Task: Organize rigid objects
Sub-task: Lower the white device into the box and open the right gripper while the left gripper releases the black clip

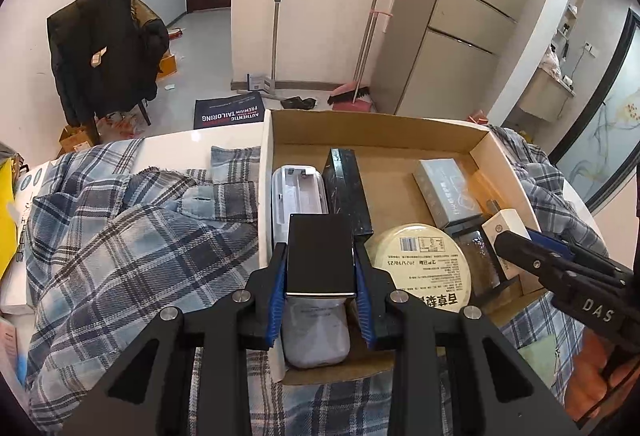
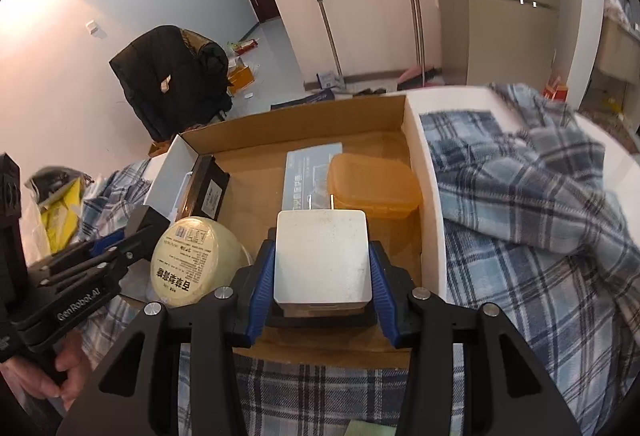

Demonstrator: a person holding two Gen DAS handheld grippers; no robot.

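A shallow cardboard box (image 1: pixel 380 134) (image 2: pixel 304 124) lies on a plaid cloth. My left gripper (image 1: pixel 320 268) is shut on a black rectangular box (image 1: pixel 320 252) and holds it over the cardboard box's left side, above a white tray-like case (image 1: pixel 296 188). My right gripper (image 2: pixel 322 276) is shut on a white plug adapter (image 2: pixel 320 256), prongs pointing forward, over the cardboard box's near right part; it also shows in the left wrist view (image 1: pixel 504 226). Inside lie a round yellow tin (image 1: pixel 420 264) (image 2: pixel 192 256), a black box (image 1: pixel 348 188), a grey box (image 1: pixel 444 192) and an orange lidded container (image 2: pixel 372 184).
The plaid cloth (image 1: pixel 120 236) (image 2: pixel 528 216) covers the white table around the cardboard box. Yellow packaging (image 1: pixel 8 220) lies at the far left. Beyond stand a chair with a black coat (image 1: pixel 104 52), a mop and broom (image 1: pixel 360 48), and a cabinet (image 1: pixel 460 36).
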